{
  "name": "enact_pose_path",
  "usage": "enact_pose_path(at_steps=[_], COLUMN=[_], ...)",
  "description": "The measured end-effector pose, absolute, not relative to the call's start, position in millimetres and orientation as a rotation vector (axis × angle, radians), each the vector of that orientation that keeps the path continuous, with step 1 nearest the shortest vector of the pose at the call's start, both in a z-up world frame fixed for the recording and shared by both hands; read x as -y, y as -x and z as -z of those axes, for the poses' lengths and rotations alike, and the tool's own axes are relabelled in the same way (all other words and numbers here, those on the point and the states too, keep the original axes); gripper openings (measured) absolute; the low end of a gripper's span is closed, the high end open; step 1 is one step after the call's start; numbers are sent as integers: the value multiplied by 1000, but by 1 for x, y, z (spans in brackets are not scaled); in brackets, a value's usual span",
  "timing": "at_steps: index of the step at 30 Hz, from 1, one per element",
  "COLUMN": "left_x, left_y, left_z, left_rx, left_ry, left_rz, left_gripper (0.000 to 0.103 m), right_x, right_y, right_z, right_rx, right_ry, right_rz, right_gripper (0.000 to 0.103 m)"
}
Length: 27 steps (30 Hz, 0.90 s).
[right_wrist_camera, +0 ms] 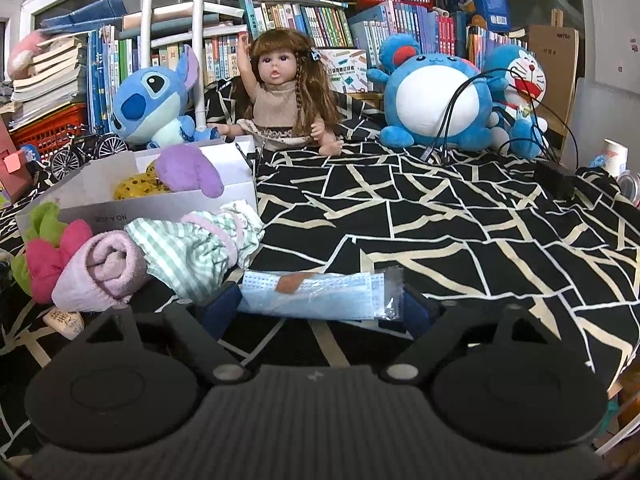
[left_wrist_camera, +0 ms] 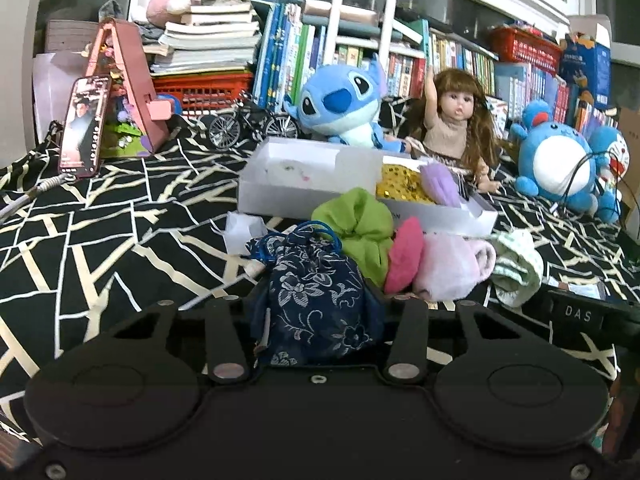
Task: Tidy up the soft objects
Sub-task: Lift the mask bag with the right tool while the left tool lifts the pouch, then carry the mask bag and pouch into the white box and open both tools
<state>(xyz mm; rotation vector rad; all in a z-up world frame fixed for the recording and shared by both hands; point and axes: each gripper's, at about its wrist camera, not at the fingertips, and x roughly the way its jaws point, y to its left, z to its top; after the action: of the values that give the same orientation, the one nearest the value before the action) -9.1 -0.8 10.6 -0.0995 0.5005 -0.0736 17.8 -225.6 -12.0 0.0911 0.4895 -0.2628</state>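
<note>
A navy floral drawstring pouch [left_wrist_camera: 316, 300] fills the gap of my left gripper [left_wrist_camera: 316, 304], whose jaws are shut on it. Just beyond lie a green cloth [left_wrist_camera: 356, 220], a bright pink soft piece [left_wrist_camera: 404, 256], a rolled pale pink towel [left_wrist_camera: 452, 264] and a green striped cloth [left_wrist_camera: 516, 264]. Behind them a white box [left_wrist_camera: 304, 184] holds a gold sequin item [left_wrist_camera: 400, 188] and a purple soft item [left_wrist_camera: 440, 184]. In the right wrist view a blue face mask in a clear packet [right_wrist_camera: 316, 296] spans my right gripper [right_wrist_camera: 320, 304], touching both pads. The towel [right_wrist_camera: 108, 268] and striped cloth [right_wrist_camera: 188, 248] lie to its left.
A Stitch plush [left_wrist_camera: 340, 100], a doll [right_wrist_camera: 280, 92], a round blue plush [right_wrist_camera: 432, 96] and a Doraemon plush [right_wrist_camera: 520, 88] sit along the back before shelves of books. A phone on a stand [left_wrist_camera: 84, 124] and a model bicycle [left_wrist_camera: 248, 124] are at left. Cables [right_wrist_camera: 452, 120] trail at right.
</note>
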Motion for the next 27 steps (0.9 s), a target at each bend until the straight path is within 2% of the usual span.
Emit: enact_pose_path(at_steps=[13,27], left_x=[-10,-27], left_y=[3,-61], left_z=[-36,-76], left_rx=[-433,-400], left_ry=[116,143], left_rz=[76,115], left_gripper=[44,44], right_x=[233,236], right_y=[-20,-57], right_z=[-9,-46], right_rx=[-420,-362], right_ry=[-78,-92], right_rz=[271,154], right_gripper=[84,84])
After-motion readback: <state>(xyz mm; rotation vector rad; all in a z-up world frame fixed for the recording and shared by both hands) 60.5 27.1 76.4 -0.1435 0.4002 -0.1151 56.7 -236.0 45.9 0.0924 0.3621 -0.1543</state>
